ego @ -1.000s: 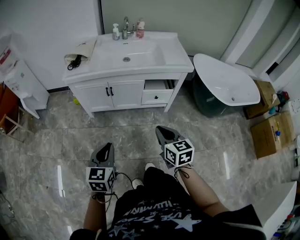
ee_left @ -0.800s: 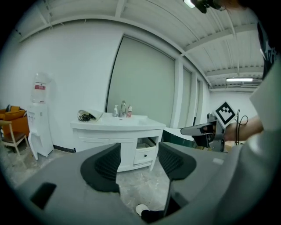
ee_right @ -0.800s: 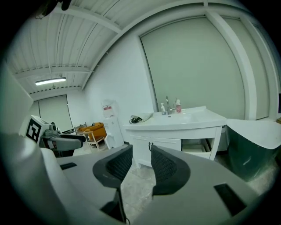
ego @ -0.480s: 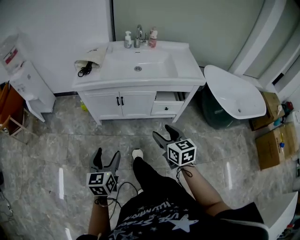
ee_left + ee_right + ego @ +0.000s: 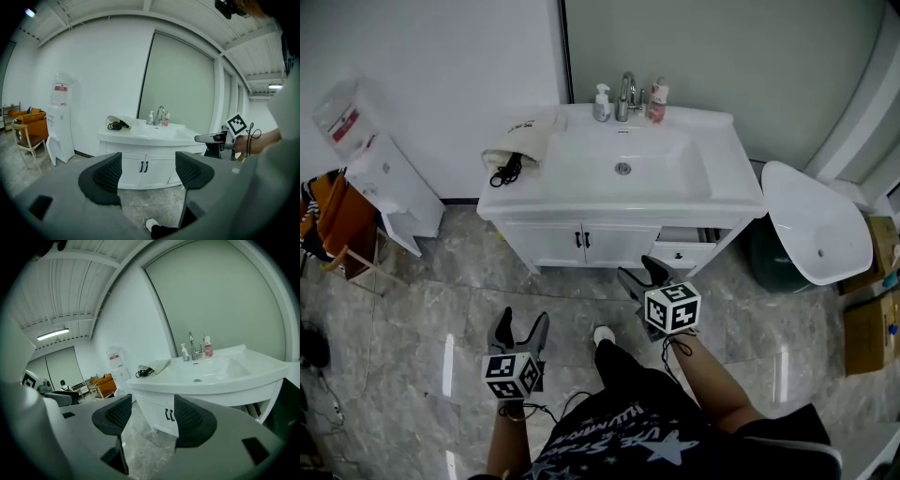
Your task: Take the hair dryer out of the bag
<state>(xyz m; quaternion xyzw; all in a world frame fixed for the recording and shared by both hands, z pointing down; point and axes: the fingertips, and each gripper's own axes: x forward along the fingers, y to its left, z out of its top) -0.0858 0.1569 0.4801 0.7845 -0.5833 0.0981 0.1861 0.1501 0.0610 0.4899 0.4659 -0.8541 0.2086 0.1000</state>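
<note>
The hair dryer is not out yet. Only its coiled black cord (image 5: 505,172) spills from the mouth of the cream bag (image 5: 523,139), which lies on the far left end of the white vanity tabletop (image 5: 581,194); the dryer's body I cannot make out inside. The sink basin (image 5: 623,155) beside it is empty, and a drawer (image 5: 680,253) under the right end stands slightly open, its contents hidden. Over the last second the vanity has come nearer as the person walked up. The left hand-held gripper (image 5: 523,319) and right hand-held gripper (image 5: 636,266) have just been opening from closed to wide, with nothing between their jaws. Both remain well short of the bag, so this looks like the approach.
</note>
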